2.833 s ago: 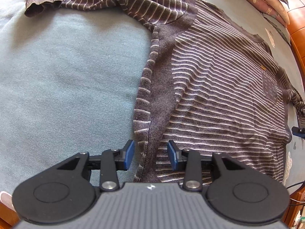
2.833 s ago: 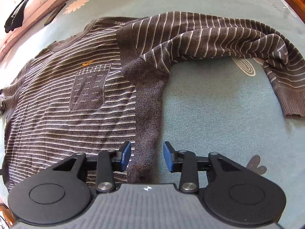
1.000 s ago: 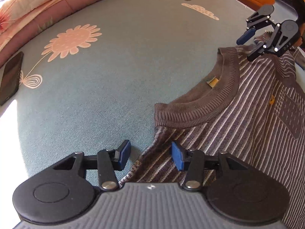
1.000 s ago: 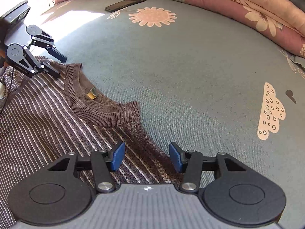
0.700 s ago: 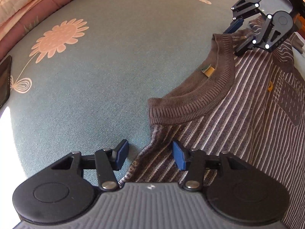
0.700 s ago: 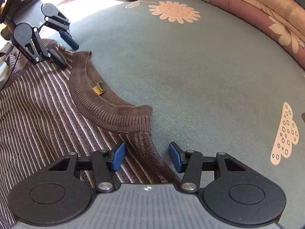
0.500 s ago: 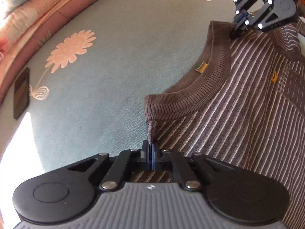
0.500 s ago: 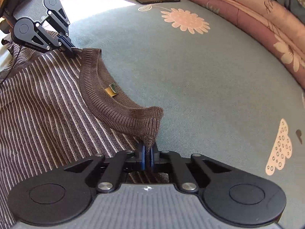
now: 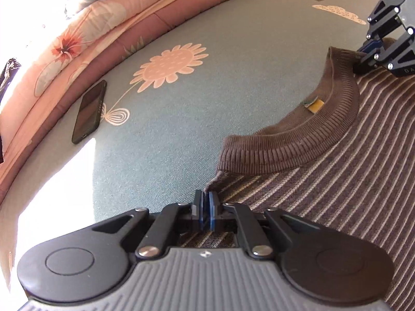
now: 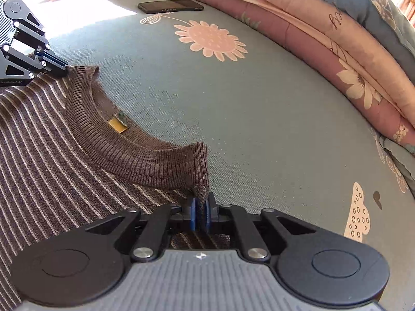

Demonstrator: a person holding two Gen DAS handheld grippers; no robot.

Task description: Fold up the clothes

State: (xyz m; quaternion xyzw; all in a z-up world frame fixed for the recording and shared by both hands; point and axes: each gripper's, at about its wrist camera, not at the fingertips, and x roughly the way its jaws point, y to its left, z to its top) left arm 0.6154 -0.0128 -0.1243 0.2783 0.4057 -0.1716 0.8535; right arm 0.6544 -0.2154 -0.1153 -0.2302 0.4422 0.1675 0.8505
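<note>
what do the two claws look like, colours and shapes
Both match: the left claw and right claw have blue pads on black linkage arms with silver pivot screws, two round black housings, and a grey ribbed body bearing a small white logo. No sleeves or cables show.

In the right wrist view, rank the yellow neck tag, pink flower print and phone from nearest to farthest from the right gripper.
From the right gripper:
1. Yellow neck tag, left, inside the sweater collar.
2. Pink flower print, straight ahead on the sheet.
3. Phone, farthest, near the quilt.

Black phone (image 9: 89, 111) flat on teal floral sheet (image 9: 181, 98); pink floral quilt (image 9: 109, 26) behind.
</note>
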